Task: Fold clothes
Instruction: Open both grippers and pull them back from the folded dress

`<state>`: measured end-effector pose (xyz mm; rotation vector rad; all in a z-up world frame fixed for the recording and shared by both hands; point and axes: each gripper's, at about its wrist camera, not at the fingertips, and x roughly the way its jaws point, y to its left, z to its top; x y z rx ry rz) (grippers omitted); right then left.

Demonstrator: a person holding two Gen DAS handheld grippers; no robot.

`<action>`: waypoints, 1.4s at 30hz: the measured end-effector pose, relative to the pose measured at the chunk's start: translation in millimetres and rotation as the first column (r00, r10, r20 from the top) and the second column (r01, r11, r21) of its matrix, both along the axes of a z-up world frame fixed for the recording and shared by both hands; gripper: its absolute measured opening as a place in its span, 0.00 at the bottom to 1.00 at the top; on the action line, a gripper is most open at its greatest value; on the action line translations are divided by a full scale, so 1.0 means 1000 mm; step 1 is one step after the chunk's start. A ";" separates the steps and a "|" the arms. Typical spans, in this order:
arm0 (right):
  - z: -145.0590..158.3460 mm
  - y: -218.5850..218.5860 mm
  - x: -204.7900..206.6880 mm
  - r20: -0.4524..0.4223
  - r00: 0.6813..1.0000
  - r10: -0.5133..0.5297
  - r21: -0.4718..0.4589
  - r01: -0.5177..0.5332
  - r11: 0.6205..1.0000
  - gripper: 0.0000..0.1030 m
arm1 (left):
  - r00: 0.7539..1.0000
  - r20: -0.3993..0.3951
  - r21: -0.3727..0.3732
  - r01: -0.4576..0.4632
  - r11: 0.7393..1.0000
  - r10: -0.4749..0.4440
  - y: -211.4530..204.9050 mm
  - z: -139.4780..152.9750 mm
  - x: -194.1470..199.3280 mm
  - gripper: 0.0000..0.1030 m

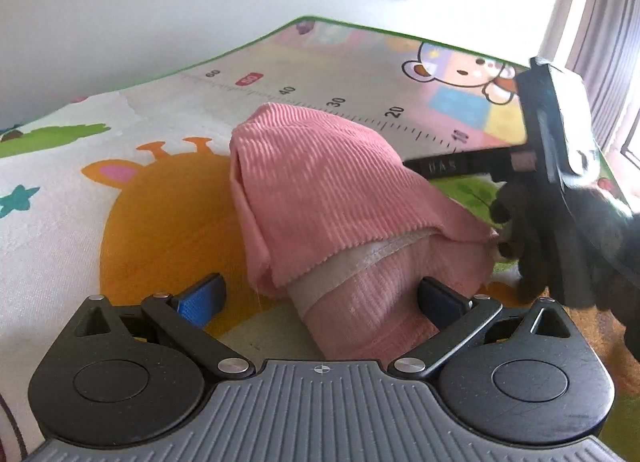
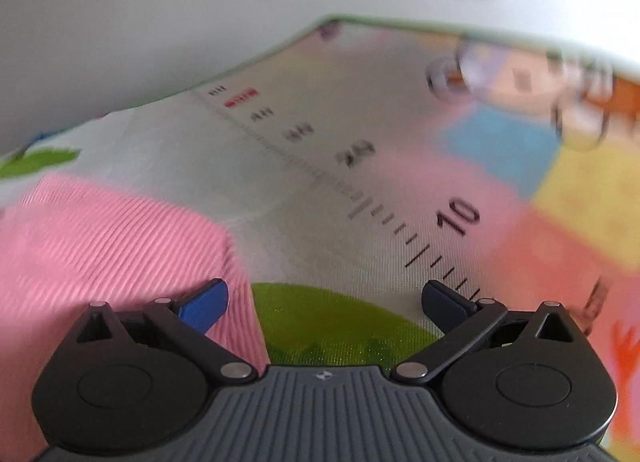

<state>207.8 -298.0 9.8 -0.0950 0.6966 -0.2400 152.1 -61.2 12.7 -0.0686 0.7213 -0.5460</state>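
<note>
— What is counted, and where?
— One pink ribbed garment (image 1: 320, 198) is seen, folded over itself on one cartoon play mat (image 1: 120, 222) printed with a ruler scale.
— And the claws?
— Two. The left claw (image 1: 320, 298) is spread wide around the garment's near end; the right claw (image 2: 325, 302) is spread too, nothing pinched, with the garment at its left.

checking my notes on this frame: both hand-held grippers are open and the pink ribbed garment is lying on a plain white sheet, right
Not quite. The left hand-held gripper and the right hand-held gripper are both open, and the pink ribbed garment is there, but it lies on a colourful cartoon play mat with a printed ruler scale, not a plain white sheet. The left wrist view shows this clearly.
</note>
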 end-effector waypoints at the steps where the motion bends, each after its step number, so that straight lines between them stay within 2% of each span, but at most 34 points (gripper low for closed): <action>1: 0.005 0.007 -0.010 0.030 0.999 0.015 -0.025 -0.015 1.000 1.00 | 1.000 0.001 0.003 -0.003 1.000 0.003 0.000 0.000 0.000 1.00; 2: 0.011 0.012 -0.022 0.066 0.997 0.043 -0.027 -0.042 0.999 1.00 | 1.000 0.002 0.007 -0.006 1.000 0.006 0.000 0.000 0.000 1.00; 5: 0.022 0.026 -0.062 0.089 0.989 0.118 -0.039 -0.115 0.993 1.00 | 1.000 0.007 0.037 -0.018 0.999 0.017 -0.004 -0.002 0.000 1.00; 9: 0.011 0.039 -0.105 0.022 0.993 0.116 -0.106 -0.113 0.988 1.00 | 0.998 0.011 0.084 -0.059 0.995 0.058 -0.010 -0.002 -0.010 1.00; 10: 0.011 0.037 -0.117 0.030 0.994 0.104 -0.103 -0.101 0.990 1.00 | 0.998 0.009 0.096 -0.071 0.993 0.070 -0.011 -0.002 -0.014 1.00; 14: 0.009 0.023 -0.165 0.049 0.993 0.109 0.030 -0.111 0.993 1.00 | 0.992 0.023 0.153 -0.128 0.980 0.126 -0.018 -0.003 -0.046 1.00; 16: -0.003 0.019 -0.182 0.029 0.988 0.150 0.031 -0.151 0.988 1.00 | 0.986 0.040 0.171 -0.164 0.972 0.159 -0.023 -0.004 -0.063 1.00; 17: -0.007 0.022 -0.189 0.014 0.986 0.164 0.004 -0.164 0.987 1.00 | 0.983 0.048 0.176 -0.184 0.967 0.178 -0.025 -0.004 -0.071 1.00; 19: -0.014 0.024 -0.205 0.039 0.984 0.174 -0.035 -0.172 0.984 1.00 | 0.974 0.056 0.177 -0.226 0.958 0.219 -0.029 -0.005 -0.082 1.00; 23: -0.016 0.023 -0.212 0.039 0.976 0.212 0.024 -0.213 0.977 1.00 | 0.949 0.106 0.255 -0.316 0.914 0.298 -0.044 -0.009 -0.093 1.00; 24: -0.015 0.023 -0.211 0.038 0.977 0.212 0.024 -0.213 0.977 1.00 | 0.947 0.113 0.261 -0.321 0.910 0.302 -0.045 -0.008 -0.094 1.00; 28: -0.014 0.020 -0.210 0.036 0.977 0.208 0.049 -0.210 0.976 1.00 | 0.945 0.099 0.241 -0.326 0.914 0.311 -0.041 -0.008 -0.093 1.00; 42: -0.019 0.014 -0.202 0.038 0.977 0.210 0.044 -0.211 0.976 1.00 | 0.946 0.099 0.245 -0.325 0.913 0.310 -0.043 -0.007 -0.094 1.00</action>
